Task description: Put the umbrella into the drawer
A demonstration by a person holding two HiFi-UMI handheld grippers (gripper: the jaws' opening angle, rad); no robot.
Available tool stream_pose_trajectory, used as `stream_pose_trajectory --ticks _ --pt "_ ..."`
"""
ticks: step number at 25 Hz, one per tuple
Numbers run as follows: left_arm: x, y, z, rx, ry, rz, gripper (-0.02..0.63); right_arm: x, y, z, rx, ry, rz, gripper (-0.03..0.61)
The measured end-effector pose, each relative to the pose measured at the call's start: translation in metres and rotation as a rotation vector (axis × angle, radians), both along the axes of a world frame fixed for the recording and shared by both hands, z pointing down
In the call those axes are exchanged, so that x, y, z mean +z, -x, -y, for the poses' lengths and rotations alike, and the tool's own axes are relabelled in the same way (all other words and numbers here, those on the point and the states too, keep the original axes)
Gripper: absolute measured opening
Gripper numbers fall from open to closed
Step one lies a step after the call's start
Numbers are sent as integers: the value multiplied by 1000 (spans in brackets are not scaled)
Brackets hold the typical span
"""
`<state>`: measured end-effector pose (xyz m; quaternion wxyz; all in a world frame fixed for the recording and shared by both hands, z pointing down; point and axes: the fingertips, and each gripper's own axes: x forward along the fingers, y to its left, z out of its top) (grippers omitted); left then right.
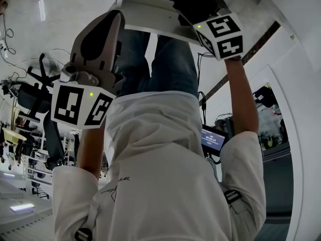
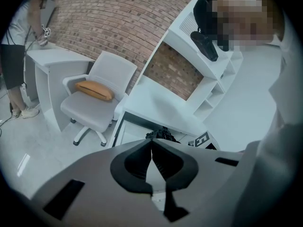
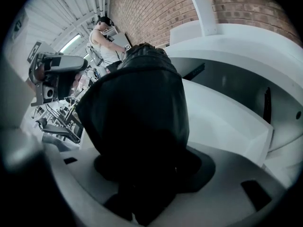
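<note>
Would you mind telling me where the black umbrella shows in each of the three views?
Head view: umbrella at top centre, over the white desk.
Left gripper view: small dark bundle at lower centre, just beyond the jaws.
Right gripper view: fills the centre, clamped in the jaws.
Shared landmark: the white desk.

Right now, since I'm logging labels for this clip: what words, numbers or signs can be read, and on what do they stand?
No text reads clearly.
Small screen: lit lines, too small to read.
White shirt: script print, too blurred to read.
Left marker cube and right marker cube: black-and-white square patterns only, no words or numbers.
</note>
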<state>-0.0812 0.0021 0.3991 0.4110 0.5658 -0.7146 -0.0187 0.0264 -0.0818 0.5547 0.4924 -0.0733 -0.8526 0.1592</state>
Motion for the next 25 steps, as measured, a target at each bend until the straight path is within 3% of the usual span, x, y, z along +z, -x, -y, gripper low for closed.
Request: stream_pose_trajectory --ticks 25 --pt "11 11 -1 -16 28 -28 17 34 9 10 -34 -5 -74 252"
